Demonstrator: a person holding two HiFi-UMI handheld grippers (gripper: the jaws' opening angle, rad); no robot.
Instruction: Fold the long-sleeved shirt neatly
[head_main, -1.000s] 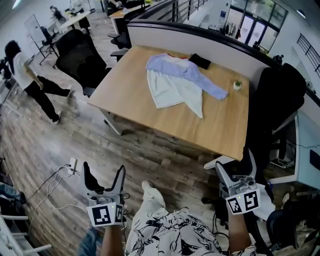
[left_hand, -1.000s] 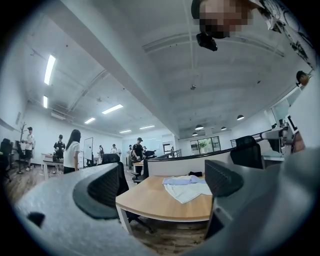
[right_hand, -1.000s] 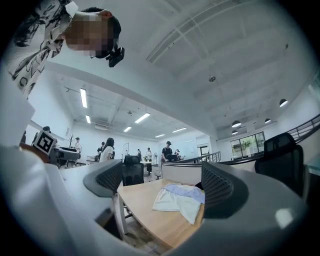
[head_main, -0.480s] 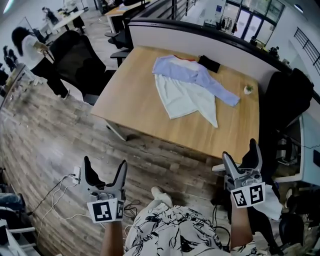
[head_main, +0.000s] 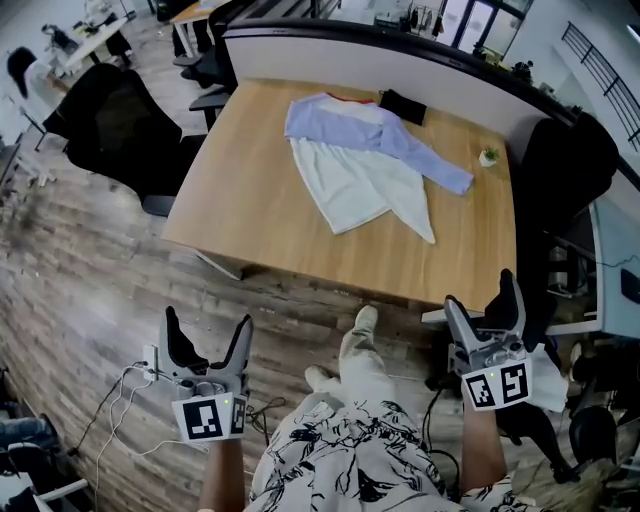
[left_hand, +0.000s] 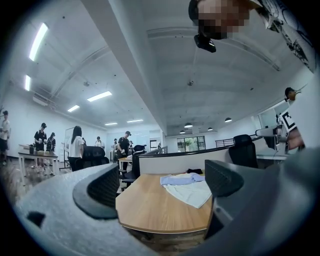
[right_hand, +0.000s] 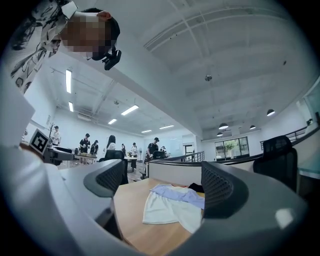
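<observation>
So my left gripper (head_main: 208, 345) and right gripper (head_main: 484, 318) are both wide open with nothing in them, well short of the table (head_main: 250, 210). The long-sleeved shirt (head_main: 365, 160) lies rumpled on its far half.

1 shirt (head_main: 365, 170), 1 table (head_main: 240, 220), 1 sm. plant (head_main: 488, 157), 2 grippers (left gripper (head_main: 208, 322), right gripper (head_main: 480, 292), both agape).

1. Head view: from above the person, it faces steeply down at the wooden table (head_main: 250, 200) from well back; the left gripper (head_main: 207, 325) and right gripper (head_main: 482, 298) sit at its lower edge.
2. Left gripper view: low and level, facing the table's near edge from well apart.
3. Right gripper view: likewise, off the table's near right corner.
4. All three views share the table and the long-sleeved shirt (head_main: 365, 170) on it.
</observation>
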